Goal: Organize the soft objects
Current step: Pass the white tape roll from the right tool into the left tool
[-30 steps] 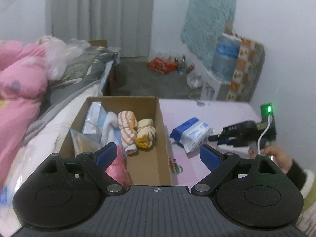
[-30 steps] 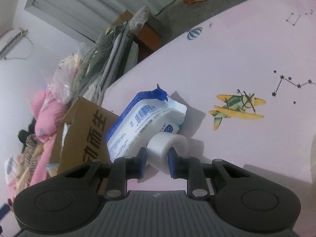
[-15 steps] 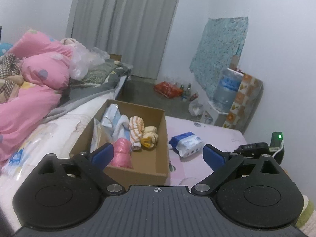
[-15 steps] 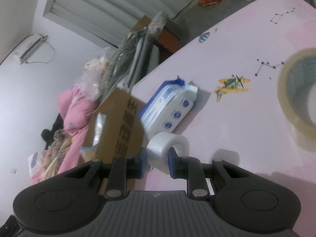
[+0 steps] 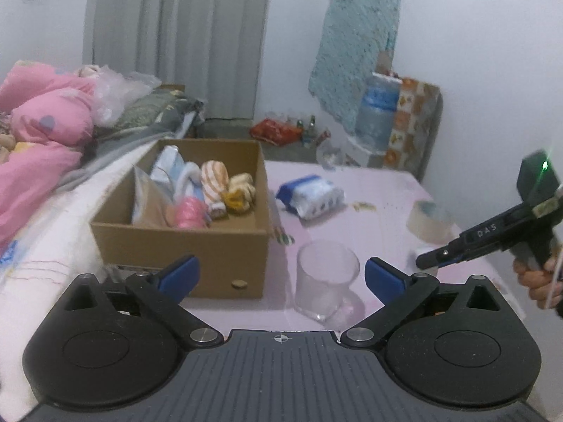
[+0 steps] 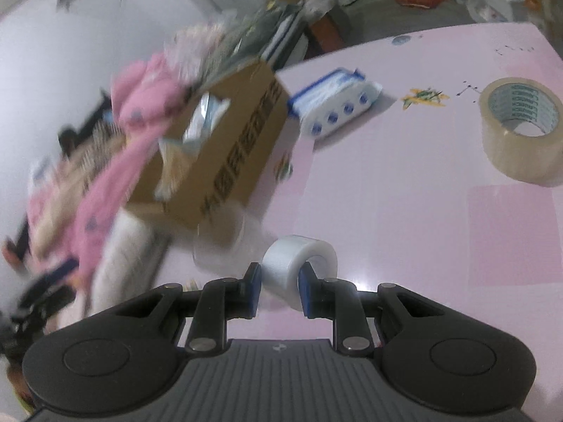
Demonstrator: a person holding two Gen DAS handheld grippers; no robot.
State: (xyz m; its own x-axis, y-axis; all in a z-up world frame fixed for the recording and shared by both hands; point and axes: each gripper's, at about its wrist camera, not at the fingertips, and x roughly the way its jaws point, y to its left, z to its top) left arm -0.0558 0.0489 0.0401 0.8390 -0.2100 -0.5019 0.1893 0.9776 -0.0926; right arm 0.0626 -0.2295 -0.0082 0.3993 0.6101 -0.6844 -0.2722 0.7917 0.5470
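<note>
2 grippers are in play over the pale pink table [image 5: 383,190], and the biggest thing on it is the open brown cardboard box [image 5: 183,246] at its left edge, beside the bed. Inside the box lie rolled striped socks [image 5: 214,183], a pink bundle [image 5: 190,212] and some packets, so the sorting looks well along. Next in size, the blue-and-white pack of wet wipes [image 6: 334,105] lies flat on the table just past the box's far right corner, long axis slanting across the surface. Over by the right edge sits the wide roll of clear packing tape [image 6: 520,130], and near the front edge, just right of the box, stands a clear plastic cup [image 5: 325,277].

Smallest of all: the little white roll of tape [image 6: 299,263], pinched across its width by the right gripper [image 6: 279,283], up off the table. From that gripper the box mouth lies ahead and to the left, cup in between; I'd say the carry heads there, though I can't be sure.

The left gripper [image 5: 279,276] has just been spreading its jaws; they stand wide with nothing pressed between them, the cup ahead in the gap. It's nearer the box, but empty.
</note>
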